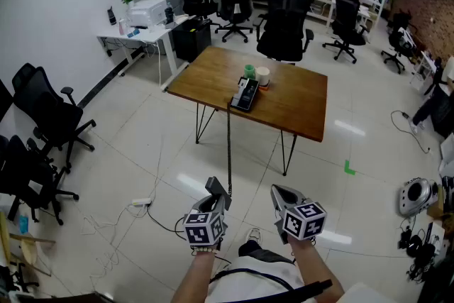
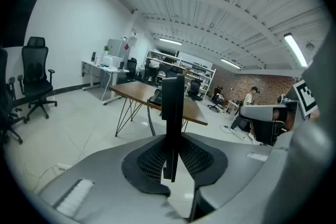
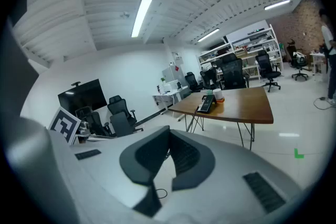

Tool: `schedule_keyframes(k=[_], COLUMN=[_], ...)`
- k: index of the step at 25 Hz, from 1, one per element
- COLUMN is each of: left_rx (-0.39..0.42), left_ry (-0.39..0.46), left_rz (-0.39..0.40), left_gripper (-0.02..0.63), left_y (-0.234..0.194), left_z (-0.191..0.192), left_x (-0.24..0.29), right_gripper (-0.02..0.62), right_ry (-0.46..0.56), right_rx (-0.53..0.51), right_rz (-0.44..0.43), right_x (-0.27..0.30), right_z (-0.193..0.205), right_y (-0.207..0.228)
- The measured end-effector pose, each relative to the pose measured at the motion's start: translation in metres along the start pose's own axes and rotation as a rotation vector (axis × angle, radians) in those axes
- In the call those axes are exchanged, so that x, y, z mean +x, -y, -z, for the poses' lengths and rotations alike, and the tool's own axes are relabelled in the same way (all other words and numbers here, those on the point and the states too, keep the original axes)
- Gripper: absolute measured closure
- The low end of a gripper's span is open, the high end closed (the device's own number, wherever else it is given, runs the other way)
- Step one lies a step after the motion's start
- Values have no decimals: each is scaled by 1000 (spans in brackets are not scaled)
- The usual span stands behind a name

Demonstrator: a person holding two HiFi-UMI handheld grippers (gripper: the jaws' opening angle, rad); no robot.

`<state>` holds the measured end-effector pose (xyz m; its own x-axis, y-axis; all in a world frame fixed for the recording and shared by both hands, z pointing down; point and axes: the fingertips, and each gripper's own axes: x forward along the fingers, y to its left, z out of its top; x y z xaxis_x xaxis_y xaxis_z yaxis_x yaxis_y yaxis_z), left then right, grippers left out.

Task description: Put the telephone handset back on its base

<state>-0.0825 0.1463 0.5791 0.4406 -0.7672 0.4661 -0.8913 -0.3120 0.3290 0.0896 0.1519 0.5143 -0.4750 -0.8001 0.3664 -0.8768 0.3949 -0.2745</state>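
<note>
Left gripper (image 2: pixel 172 140) clamped mid-shaft on black rigid plastic telephone handset (image 2: pixel 173 99); likely light, slick, tugged by black coiled cord (image 1: pixel 229 145). Right gripper (image 3: pixel 169 136) closed, empty.

— How are the arms set?

— Both forearms reach forward from the bottom of the head view, the left forearm (image 1: pixel 193 277) and right forearm (image 1: pixel 316 270) side by side, near each other and not touching.

— And the left gripper (image 1: pixel 218 196)?

— Tilted a little downward, its jaws clamped on the handset (image 2: pixel 172 113), which stands edge-on between the pads.

— The right gripper (image 1: pixel 281 194)?

— Also tipped slightly down. Its jaws meet at the tips with nothing between them.
</note>
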Motion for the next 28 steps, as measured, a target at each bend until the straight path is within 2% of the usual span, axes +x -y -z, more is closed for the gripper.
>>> schedule_keyframes(k=[21,28], left_rx=[-9,-14], left_ry=[-14,-19], left_rz=[-3,-20], left_gripper=[532,532], left_y=[-9,-20], left_z=[-3,-7], left_x=[5,17], right_gripper=[586,586], right_ry=[-19,-4], right_rx=[2,21], right_rz=[8,-22], right_x=[10,28], right_z=[-4,-3], right_y=[0,7])
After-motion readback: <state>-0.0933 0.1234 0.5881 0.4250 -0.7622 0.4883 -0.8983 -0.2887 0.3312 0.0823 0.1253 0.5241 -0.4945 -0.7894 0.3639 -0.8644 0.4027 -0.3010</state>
